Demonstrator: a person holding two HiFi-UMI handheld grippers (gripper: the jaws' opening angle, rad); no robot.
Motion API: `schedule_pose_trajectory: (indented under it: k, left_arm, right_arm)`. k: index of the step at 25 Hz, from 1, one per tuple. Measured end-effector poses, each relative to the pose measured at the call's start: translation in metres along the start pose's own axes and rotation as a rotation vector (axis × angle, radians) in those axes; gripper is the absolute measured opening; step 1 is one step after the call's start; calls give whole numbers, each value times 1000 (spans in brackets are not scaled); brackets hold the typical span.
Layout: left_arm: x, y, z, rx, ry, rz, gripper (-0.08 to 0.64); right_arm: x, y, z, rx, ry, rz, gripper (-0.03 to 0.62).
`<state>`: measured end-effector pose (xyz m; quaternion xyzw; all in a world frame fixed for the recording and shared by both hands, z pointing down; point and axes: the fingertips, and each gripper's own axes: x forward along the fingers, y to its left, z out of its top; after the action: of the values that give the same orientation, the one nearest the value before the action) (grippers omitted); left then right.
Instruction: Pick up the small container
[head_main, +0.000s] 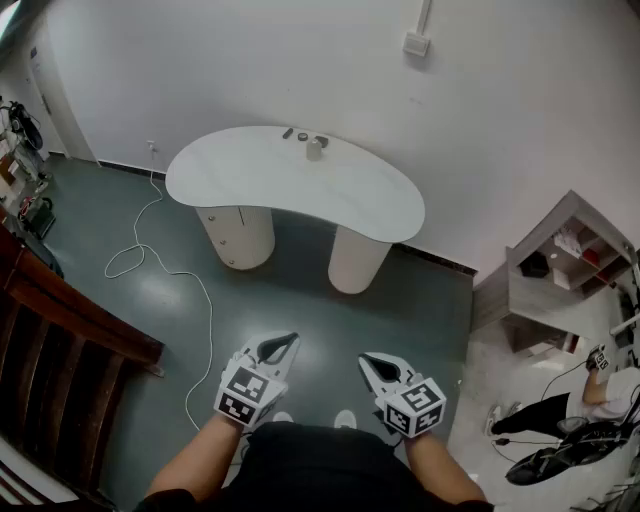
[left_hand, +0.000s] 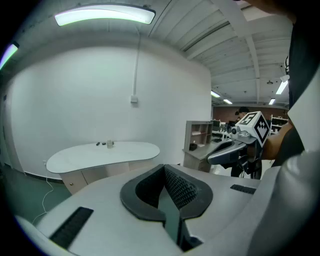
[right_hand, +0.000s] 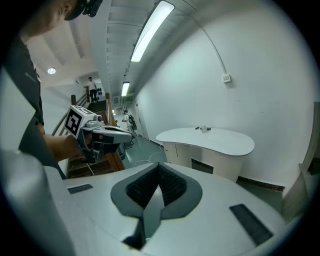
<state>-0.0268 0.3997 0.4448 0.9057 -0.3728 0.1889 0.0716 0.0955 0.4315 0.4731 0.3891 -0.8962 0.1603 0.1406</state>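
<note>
The small container (head_main: 314, 150) is a pale little cup standing near the far edge of a white kidney-shaped table (head_main: 250, 185), well away from me. It also shows tiny in the left gripper view, container (left_hand: 109, 144), and in the right gripper view, container (right_hand: 204, 128). My left gripper (head_main: 281, 346) and right gripper (head_main: 377, 364) hang low, close to my body, over the green floor. Both are shut with nothing between the pads. The left gripper (left_hand: 164, 169) sees the right gripper (left_hand: 234, 149) beside it. The right gripper (right_hand: 159, 167) sees the left gripper (right_hand: 107, 135).
Two small dark items (head_main: 302, 136) lie beside the container. A white cable (head_main: 150, 250) loops over the floor left of the table. A wooden railing (head_main: 70, 320) stands at the left, a shelf unit (head_main: 560, 265) at the right, and a seated person (head_main: 600, 390) at the lower right.
</note>
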Motion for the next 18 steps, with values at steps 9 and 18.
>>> schedule_pose_trajectory:
  k: [9, 18]
  left_arm:
    - [-3, 1, 0, 3, -4, 5, 15]
    - [-10, 10, -15, -53, 15, -6, 15]
  right_arm:
    - [1, 6, 2, -9, -2, 11, -6]
    - [9, 15, 1, 16, -4, 13, -5]
